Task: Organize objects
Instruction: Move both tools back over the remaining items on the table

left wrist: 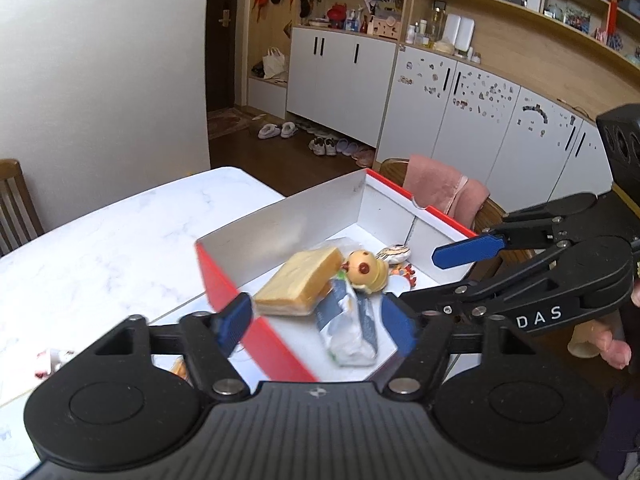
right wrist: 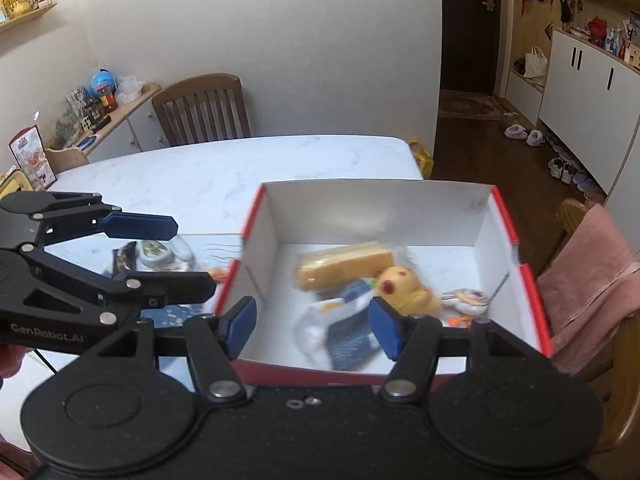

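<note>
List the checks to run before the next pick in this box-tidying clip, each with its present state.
1. Left tool open, holding nothing: ok.
2. Right tool open, holding nothing: ok.
3. Box open-topped, with bare floor left: ok.
4. Wrapped sandwich, yellow toy and blue-white packet inside the box: ok.
5. All items boxed: not ok; loose items lie on the table left of the box.
6. Packet at rest: cannot tell, blurred.

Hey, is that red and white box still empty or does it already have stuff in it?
Not empty. The box holds wrapped bread, a yellow toy and a blue-white packet.
</note>
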Demonstrator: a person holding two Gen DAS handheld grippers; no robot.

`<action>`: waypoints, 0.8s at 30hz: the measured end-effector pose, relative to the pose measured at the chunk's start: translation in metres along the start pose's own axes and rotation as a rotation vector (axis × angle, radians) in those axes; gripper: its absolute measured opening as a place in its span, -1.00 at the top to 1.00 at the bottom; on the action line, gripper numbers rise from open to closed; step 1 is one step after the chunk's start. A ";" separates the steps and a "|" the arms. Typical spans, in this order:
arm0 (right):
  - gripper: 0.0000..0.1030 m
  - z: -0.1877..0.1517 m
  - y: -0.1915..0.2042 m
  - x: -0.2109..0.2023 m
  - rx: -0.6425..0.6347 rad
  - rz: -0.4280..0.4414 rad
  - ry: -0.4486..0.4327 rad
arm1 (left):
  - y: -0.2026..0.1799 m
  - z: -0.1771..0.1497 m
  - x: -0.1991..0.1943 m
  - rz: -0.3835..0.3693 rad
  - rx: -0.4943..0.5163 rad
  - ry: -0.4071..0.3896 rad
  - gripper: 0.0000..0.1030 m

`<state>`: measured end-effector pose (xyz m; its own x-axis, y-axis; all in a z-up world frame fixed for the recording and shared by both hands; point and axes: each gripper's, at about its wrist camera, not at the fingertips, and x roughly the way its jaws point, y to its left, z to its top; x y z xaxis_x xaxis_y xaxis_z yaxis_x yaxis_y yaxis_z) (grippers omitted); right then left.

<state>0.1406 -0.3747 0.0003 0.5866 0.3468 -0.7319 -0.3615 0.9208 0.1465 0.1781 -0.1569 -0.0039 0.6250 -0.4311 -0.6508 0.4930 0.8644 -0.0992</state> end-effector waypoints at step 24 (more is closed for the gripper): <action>-0.40 -0.011 0.128 0.050 -0.003 0.051 0.047 | 0.133 -0.085 -0.064 0.133 -0.115 0.015 -0.68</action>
<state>0.1153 -0.2414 -0.0245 0.5328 0.3844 -0.7539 -0.3923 0.9016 0.1824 0.1518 0.0077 -0.0391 0.6707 -0.3078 -0.6748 0.3335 0.9378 -0.0963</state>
